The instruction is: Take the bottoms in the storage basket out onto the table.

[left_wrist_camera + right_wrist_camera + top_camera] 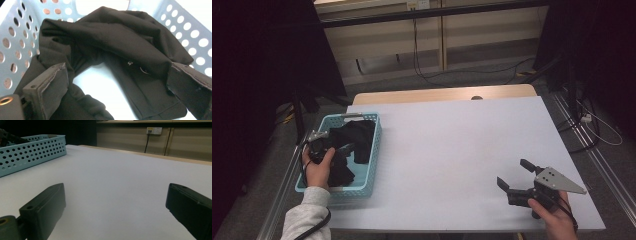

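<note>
Black jaws of the left gripper (pixel 117 87) stand wide apart in the left gripper view, one at each lower corner, with a dark cloth (pixel 117 47) lying between and beyond them; nothing is clamped. That cloth sits inside a pale blue perforated basket (pixel 15 42), rumpled and folded over itself, its longest fold running from the upper left wall down toward the lower right jaw — a patch of bare basket floor shows in the bend. Seen from the high view, the basket (pixel 374 165) rests at the left edge of the worktop (pixel 462 150), long axis running away from the person, and the cloth (pixel 354 137) fills most of it; the left hand (pixel 318 170) holds its gripper (pixel 343 149) over the near half. Right gripper (pixel 512 172) lies low near the front right corner, jaws spread wide and pointing left across the bare white surface, gripping nothing. Behind the worktop: a wooden strip, a grey floor with trailing cables, and a pale wall panel carrying a socket (pixel 154 130).
</note>
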A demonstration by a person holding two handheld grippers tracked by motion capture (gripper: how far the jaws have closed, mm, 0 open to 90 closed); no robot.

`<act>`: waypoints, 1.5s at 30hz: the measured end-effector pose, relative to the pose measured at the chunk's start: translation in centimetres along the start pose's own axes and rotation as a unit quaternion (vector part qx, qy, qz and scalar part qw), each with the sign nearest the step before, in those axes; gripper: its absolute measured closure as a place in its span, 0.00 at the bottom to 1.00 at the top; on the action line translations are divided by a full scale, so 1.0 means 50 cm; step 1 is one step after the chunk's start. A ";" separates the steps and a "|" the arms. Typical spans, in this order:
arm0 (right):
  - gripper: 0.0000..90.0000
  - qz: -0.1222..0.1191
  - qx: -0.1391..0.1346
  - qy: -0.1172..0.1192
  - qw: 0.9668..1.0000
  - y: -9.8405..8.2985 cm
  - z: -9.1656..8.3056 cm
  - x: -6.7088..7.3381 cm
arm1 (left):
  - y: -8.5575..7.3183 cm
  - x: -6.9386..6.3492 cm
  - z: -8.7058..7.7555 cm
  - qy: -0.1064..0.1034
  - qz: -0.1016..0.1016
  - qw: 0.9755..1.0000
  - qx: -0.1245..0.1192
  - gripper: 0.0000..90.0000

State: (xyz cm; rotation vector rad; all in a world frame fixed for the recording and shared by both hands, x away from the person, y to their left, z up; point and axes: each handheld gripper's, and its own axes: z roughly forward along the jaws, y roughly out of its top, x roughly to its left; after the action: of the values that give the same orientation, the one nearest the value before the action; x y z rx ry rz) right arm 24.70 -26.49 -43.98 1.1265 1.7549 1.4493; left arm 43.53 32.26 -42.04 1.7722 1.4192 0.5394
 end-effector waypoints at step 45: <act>0.03 -0.004 0.000 0.007 1.000 0.000 0.000 0.002 | -0.012 0.005 0.037 0.035 -0.018 0.995 0.097 0.06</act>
State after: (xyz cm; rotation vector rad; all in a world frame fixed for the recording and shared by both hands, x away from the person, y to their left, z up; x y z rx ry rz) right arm 24.63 -26.40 -43.97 1.1111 1.7678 1.4561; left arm 44.61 31.93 -43.66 1.8903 1.5948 0.4610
